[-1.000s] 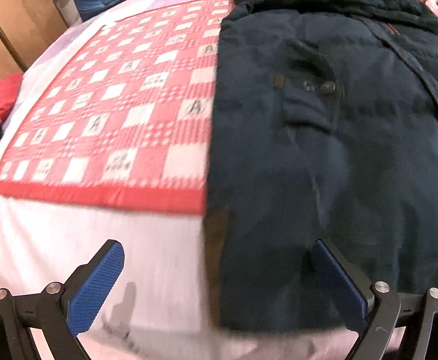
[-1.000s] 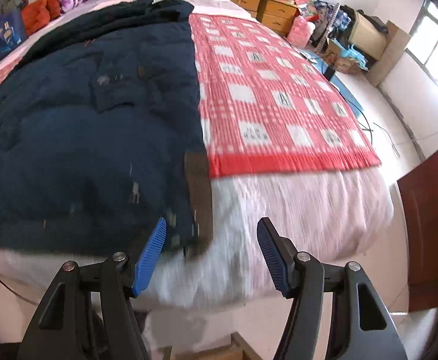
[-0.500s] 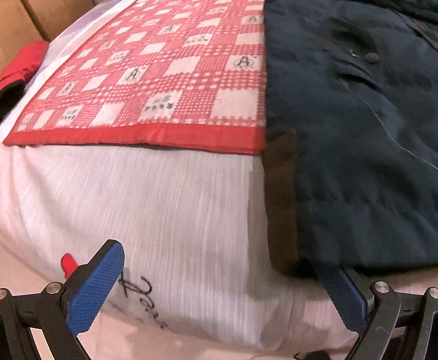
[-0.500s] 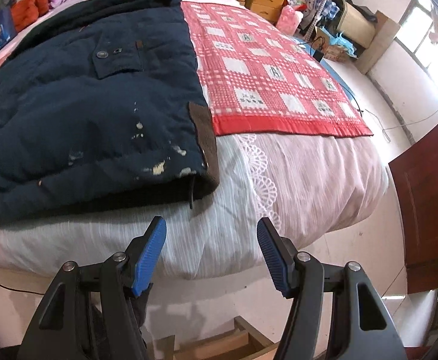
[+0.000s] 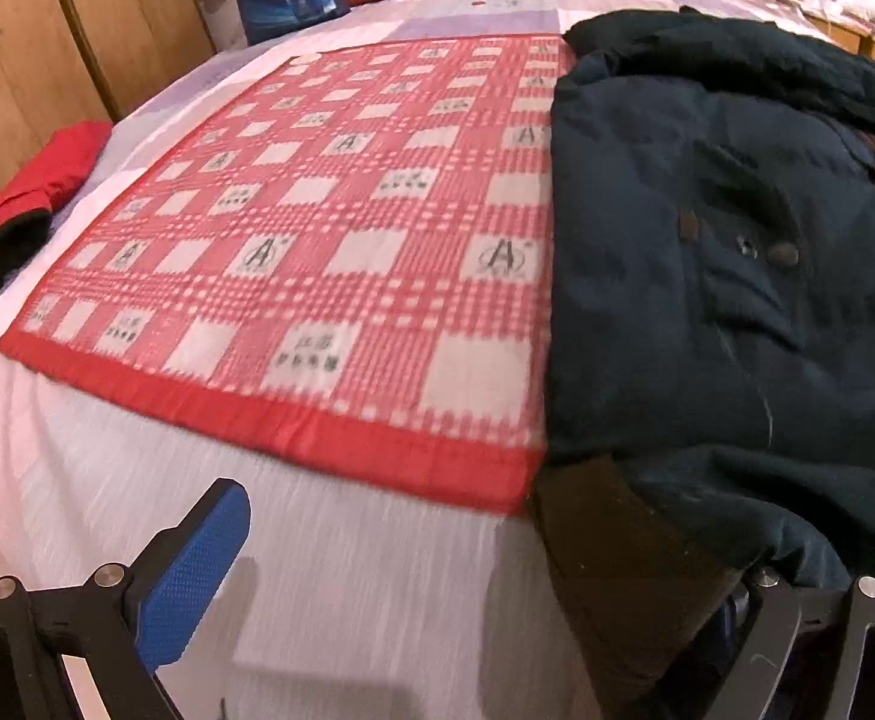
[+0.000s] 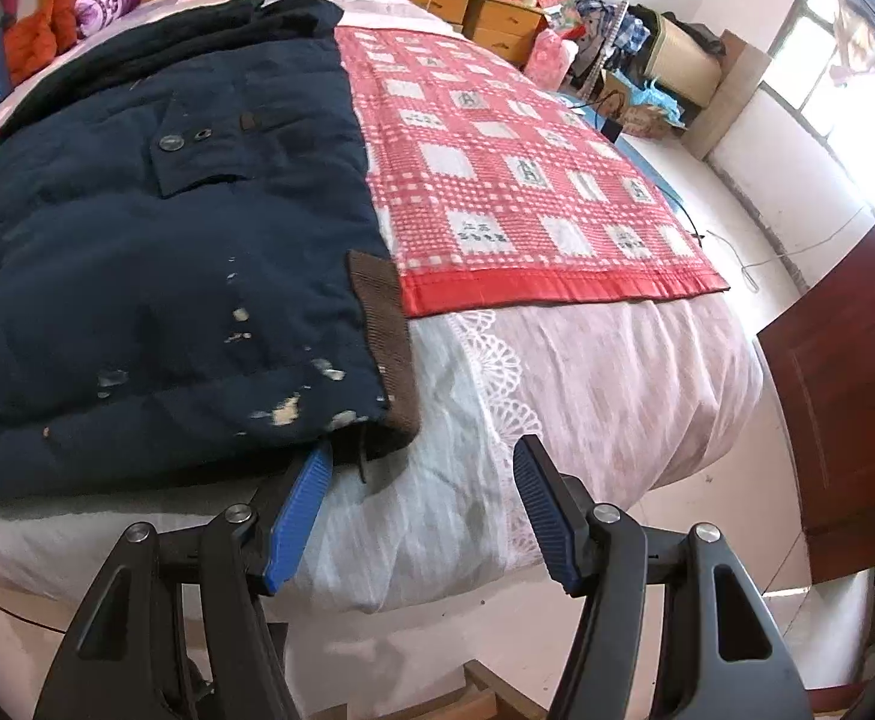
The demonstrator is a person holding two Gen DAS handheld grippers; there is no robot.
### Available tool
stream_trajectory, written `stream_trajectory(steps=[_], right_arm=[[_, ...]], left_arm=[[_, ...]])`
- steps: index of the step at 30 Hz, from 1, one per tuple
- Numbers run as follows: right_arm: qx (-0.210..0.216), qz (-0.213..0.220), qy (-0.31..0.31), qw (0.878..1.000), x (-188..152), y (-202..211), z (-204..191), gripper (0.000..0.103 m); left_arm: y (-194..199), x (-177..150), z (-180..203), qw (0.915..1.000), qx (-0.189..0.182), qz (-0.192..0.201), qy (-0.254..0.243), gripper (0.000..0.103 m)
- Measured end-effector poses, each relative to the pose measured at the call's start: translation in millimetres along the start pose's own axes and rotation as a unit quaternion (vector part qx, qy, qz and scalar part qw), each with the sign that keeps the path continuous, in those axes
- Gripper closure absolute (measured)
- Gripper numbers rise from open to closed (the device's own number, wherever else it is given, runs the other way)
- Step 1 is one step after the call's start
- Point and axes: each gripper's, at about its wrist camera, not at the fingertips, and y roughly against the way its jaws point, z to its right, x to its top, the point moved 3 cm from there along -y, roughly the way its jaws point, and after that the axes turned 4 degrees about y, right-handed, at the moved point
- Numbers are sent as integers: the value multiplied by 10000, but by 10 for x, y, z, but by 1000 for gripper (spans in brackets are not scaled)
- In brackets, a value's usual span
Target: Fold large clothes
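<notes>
— Both sets of jaws gape, nothing gripped: left gripper (image 5: 491, 570) straddles the coat's brown corner, right gripper (image 6: 422, 501) the other.
— So the navy coat (image 6: 155, 252) lies flat on the bed (image 6: 605, 384); next, pinch the hem.
</notes>
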Motion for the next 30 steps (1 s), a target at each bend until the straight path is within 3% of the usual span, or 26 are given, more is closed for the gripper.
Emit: stream_trajectory(steps=[10, 12, 14, 16, 17, 18, 20, 23, 25, 26, 27, 30], right_arm=[[192, 367, 122, 9991, 232, -205, -106, 38], [160, 462, 240, 9985, 301, -244, -91, 38], [-13, 553, -20, 9985, 350, -283, 100, 38], [353, 467, -473, 9972, 340, -360, 299, 38], [369, 394, -411, 9977, 340, -386, 285, 39], [315, 365, -203, 9986, 348, -393, 219, 43], [448, 367, 217, 9981, 380, -395, 28, 73], [562, 277, 404, 9972, 445, -472, -97, 82], [578, 257, 220, 9978, 505, -496, -11, 83], [590, 288, 195, 9977, 521, -480, 19, 84], [592, 301, 217, 9976, 530, -461, 35, 84], [592, 269, 308, 9974, 569, -377, 71, 85]], left_arm=[[-118, -12, 78, 9996, -103, -186, 189, 0], [-168, -22, 119, 9998, -95, -153, 42, 0], [-217, -38, 86, 9999, -36, -159, -28, 0], [-261, -75, 33, 9998, -74, -196, -63, 0], [-269, -102, 30, 9997, -99, -193, -132, 0], [-273, -121, 37, 9995, -147, -205, -180, 0], [-286, -171, 113, 9985, -370, -264, -294, 4], [-300, -186, 223, 9970, -562, -238, -471, 18], [-302, -163, 220, 9961, -750, -269, -367, 56], [-293, -156, 229, 9950, -878, -300, -367, 64], [-269, -159, 264, 9937, -971, -330, -453, 79], [-209, -125, 242, 9922, -1094, -457, -375, 83]])
